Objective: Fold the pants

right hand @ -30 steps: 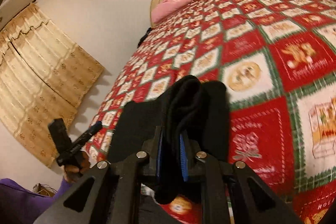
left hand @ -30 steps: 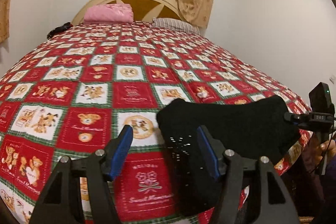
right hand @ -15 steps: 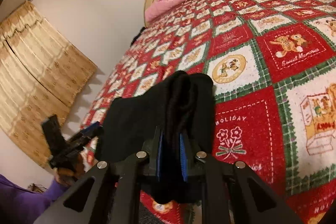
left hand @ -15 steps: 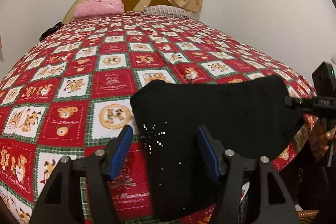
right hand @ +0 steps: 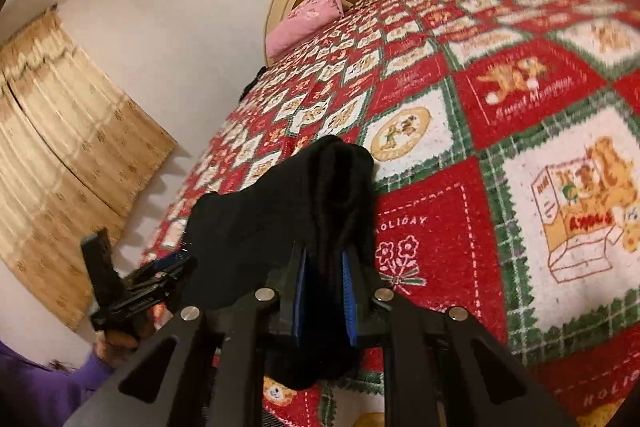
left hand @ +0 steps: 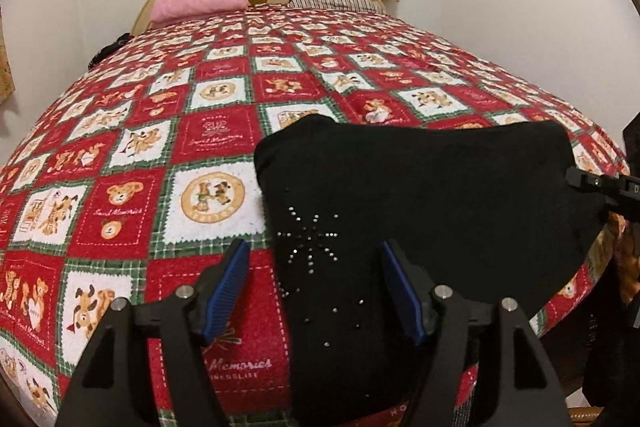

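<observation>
Through my left camera, my left gripper is opening its blue-padded jaws, straddling the near-left edge of the one pair of black knit pants without pressing on it; I am hovering there to take a second hold. The pants are lying near the foot of the red teddy-bear patchwork quilt.

Through my right camera, my right gripper is pinching one bunched fold of the pants, anchoring that end, I judge. Two grippers, one garment.
</observation>
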`<state>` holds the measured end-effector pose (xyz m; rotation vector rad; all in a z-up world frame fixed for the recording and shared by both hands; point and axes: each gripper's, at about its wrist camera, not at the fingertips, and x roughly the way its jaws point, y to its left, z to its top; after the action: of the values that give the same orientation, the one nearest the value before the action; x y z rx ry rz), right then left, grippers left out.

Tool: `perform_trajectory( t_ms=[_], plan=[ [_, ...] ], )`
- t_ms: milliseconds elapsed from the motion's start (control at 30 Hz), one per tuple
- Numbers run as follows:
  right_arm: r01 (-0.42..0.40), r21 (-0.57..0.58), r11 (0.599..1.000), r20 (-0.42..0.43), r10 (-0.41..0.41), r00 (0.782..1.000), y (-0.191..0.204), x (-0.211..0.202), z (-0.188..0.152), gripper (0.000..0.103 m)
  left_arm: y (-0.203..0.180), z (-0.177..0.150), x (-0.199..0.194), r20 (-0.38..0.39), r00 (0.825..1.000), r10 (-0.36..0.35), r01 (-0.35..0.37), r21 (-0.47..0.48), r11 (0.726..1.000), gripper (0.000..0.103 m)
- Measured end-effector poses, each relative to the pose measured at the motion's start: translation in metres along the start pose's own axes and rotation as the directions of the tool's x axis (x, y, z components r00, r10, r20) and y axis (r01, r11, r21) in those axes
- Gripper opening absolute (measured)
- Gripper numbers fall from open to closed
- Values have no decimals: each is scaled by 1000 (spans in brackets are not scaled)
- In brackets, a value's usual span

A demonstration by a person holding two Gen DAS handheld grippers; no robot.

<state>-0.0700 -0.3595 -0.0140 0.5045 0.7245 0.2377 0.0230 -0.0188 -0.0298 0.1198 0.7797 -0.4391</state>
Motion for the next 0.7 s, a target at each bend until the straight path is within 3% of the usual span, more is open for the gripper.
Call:
perform_trajectory(
  t_ms=[233, 300, 400, 567, 700],
  plan=[
    [60, -2, 998, 65, -60, 996, 9, -10, 3, 22, -7, -5, -1, -11, 999, 50, -50, 16, 999, 72],
    [127, -22, 992, 154, -122, 981, 20, -29, 10, 23, -7, -5, -1, -14, 998, 61, -60, 19, 998, 73],
    [222, -123, 967, 208, -194, 959, 47, -43, 13, 23, -5, -5, 0, -18, 998, 66, -66, 11, 998, 75],
    [183, -321, 929, 139, -144, 980, 94, -17, -5, 23, -4, -7, 1, -21, 998, 63, -63, -8, 998, 75],
    [158, -353, 922, 48, -151, 987, 94, 12, -20, 23, -6, -16, -1, -20, 998, 60, -60, -1, 998, 75]
  ],
)
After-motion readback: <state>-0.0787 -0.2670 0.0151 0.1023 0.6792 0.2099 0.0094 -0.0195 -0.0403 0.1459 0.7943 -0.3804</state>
